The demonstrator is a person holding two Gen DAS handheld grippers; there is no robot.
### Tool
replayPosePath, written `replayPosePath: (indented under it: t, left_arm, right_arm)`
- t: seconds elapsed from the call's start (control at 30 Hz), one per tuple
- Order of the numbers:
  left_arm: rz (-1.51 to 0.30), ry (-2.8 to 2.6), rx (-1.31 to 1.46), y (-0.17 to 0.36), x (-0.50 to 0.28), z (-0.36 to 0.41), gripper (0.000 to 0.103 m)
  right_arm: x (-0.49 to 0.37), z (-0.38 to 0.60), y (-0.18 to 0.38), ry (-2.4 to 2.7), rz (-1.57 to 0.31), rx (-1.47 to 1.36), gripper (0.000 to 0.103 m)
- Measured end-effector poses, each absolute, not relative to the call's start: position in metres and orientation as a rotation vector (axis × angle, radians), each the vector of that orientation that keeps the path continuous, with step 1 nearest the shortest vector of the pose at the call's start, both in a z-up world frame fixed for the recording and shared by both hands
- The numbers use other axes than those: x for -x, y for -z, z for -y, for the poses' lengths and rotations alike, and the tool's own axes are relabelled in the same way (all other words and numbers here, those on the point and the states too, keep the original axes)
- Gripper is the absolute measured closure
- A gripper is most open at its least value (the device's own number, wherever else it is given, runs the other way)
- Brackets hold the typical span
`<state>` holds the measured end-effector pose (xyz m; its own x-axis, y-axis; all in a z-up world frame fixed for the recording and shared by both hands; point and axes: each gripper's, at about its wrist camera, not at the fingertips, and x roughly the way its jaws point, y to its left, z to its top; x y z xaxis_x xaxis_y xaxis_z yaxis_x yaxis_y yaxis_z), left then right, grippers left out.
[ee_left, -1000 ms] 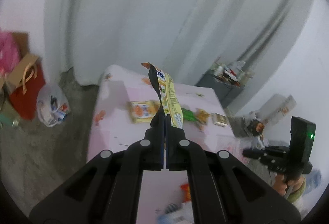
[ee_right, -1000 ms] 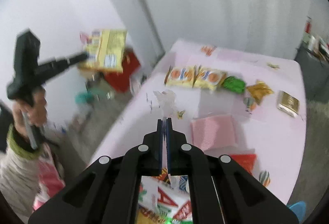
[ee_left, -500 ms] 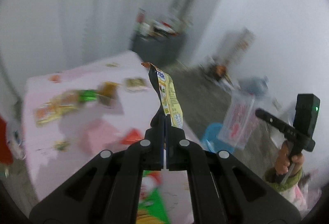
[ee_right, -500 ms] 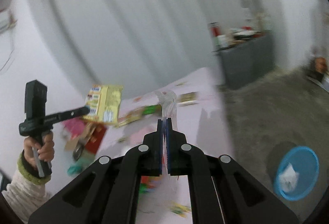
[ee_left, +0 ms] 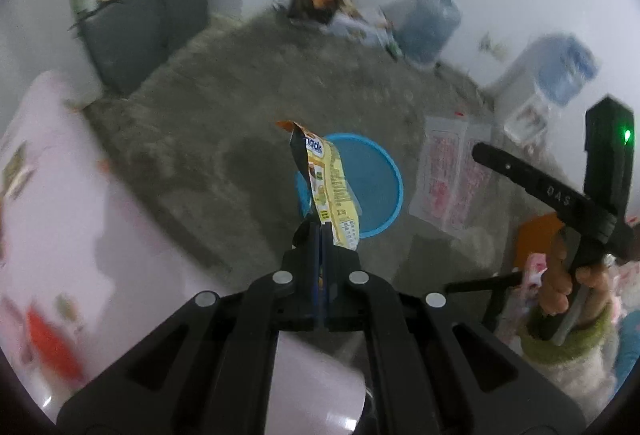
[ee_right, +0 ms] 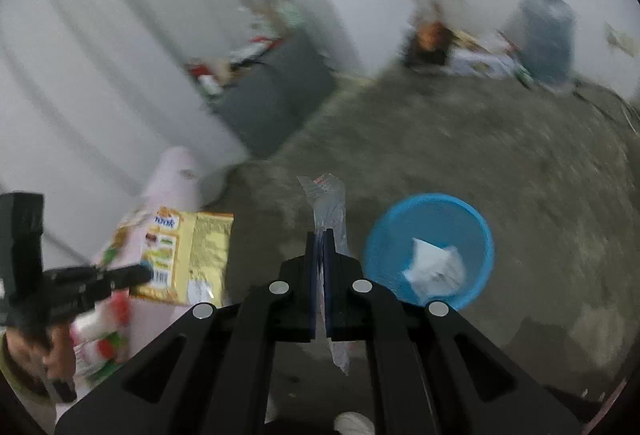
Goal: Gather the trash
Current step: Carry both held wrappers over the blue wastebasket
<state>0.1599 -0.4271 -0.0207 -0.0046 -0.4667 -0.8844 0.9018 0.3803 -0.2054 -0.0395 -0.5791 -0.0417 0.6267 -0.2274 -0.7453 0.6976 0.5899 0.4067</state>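
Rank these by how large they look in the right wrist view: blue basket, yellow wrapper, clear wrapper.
1. blue basket
2. yellow wrapper
3. clear wrapper, partly hidden by the claw, so unsure; both wrappers are nearer the camera.

Right gripper clamped on clear plastic wrapper. Blue bin on concrete floor, white crumpled trash inside. Left gripper holds yellow packet.

A plain room in a home, used partly for storage. Ahead of the grippers lies a bare concrete floor with a blue bin. Beyond, water jugs and clutter line white walls; a pink-clothed table stands left, a grey cabinet past it.
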Motion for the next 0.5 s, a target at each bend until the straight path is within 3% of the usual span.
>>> replayPosePath:
  t: [0.3,0.5]
  left_arm:
    - [-1.205,1.206,-0.576,0.142,-0.138,0.535,0.103]
    - [-1.203,1.208,-0.61,0.182,-0.133,0.567,0.103]
  right_arm:
    - [0.028,0.653,0.159,0.701,-0.797,-0.881,0.1]
    - [0.021,0.68,0.2,0.744,-0.838,-0.897,0.1]
